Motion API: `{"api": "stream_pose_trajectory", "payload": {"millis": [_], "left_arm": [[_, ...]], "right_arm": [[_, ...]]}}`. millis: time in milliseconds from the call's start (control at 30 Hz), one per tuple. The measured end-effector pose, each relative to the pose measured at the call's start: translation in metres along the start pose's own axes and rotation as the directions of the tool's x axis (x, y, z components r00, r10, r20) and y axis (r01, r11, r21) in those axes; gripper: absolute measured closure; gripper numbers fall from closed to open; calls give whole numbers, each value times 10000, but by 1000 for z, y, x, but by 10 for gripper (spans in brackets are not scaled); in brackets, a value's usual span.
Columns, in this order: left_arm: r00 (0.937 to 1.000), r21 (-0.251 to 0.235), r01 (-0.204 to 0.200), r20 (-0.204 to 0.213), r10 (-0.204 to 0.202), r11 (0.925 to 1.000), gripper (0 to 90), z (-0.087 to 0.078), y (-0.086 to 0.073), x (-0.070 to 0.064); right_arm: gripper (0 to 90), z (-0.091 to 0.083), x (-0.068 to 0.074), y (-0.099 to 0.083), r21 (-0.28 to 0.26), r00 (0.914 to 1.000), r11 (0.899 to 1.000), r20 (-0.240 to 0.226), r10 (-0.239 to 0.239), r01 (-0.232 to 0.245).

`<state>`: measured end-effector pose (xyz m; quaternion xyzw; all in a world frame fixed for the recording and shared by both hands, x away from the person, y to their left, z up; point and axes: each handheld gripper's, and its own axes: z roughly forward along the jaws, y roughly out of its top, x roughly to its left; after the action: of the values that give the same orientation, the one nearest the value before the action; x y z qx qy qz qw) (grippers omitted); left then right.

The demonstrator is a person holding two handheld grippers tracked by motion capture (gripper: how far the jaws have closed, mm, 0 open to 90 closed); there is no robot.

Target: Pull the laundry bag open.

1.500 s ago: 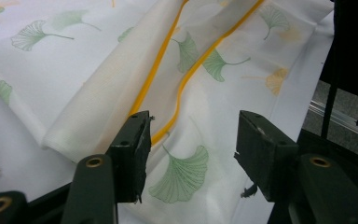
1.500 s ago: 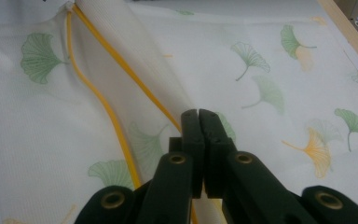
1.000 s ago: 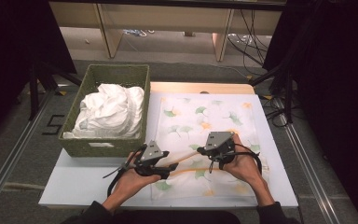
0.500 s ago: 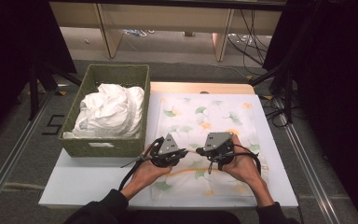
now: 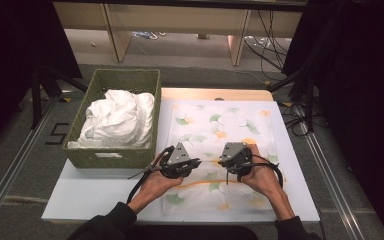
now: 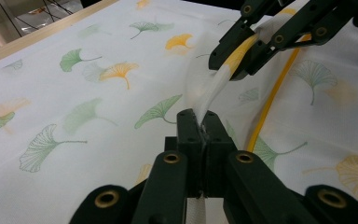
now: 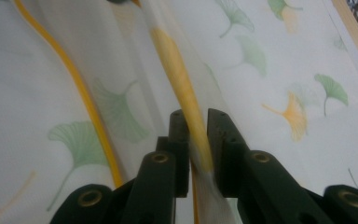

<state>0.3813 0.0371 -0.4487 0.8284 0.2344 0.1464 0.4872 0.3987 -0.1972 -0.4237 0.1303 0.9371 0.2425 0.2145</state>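
Leaf-print cloth (image 5: 220,130) lies beside basket (image 5: 96,157) holding white laundry (image 5: 117,117).

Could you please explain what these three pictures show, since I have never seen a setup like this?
There is no robot here: a person at a table holds a pair of hand-held tongs in each hand. The high view looks down from above: the left tongs and the right tongs meet over a white cloth printed with green and yellow ginkgo leaves, spread on a white board. Beside it stands a green woven basket holding crumpled white fabric.

The other two pictures come from cameras riding on the tongs, looking along their black jaws. In the left gripper view, the jaws are shut on a raised fold of the cloth, with the other tongs pinching the same fold farther along. The right gripper view shows its jaws clamping the fold at its yellow stripe.
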Motion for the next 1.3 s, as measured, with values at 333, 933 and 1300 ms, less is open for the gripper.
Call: {"api": "stream_pose_trajectory", "payload": {"millis": [333, 933, 1300], "left_arm": [[9979, 59, 626, -159, -625, 9980, 606, -4, 0, 4], [9937, -96, 1034, -417, -1037, 9946, 344, -93, 0, -11], [9765, -316, 1520, -1497, -1550, 9879, 299, -116, 14, 23]], "right_arm": [[900, -6, -6, 0, -656, 10000, 9978, 56, -50, 54], [900, -8, -12, 3, -1044, 9953, 9899, 47, 968, -958], [898, -10, -14, 3, -1183, 9964, 9894, -28, 845, -842]]}}
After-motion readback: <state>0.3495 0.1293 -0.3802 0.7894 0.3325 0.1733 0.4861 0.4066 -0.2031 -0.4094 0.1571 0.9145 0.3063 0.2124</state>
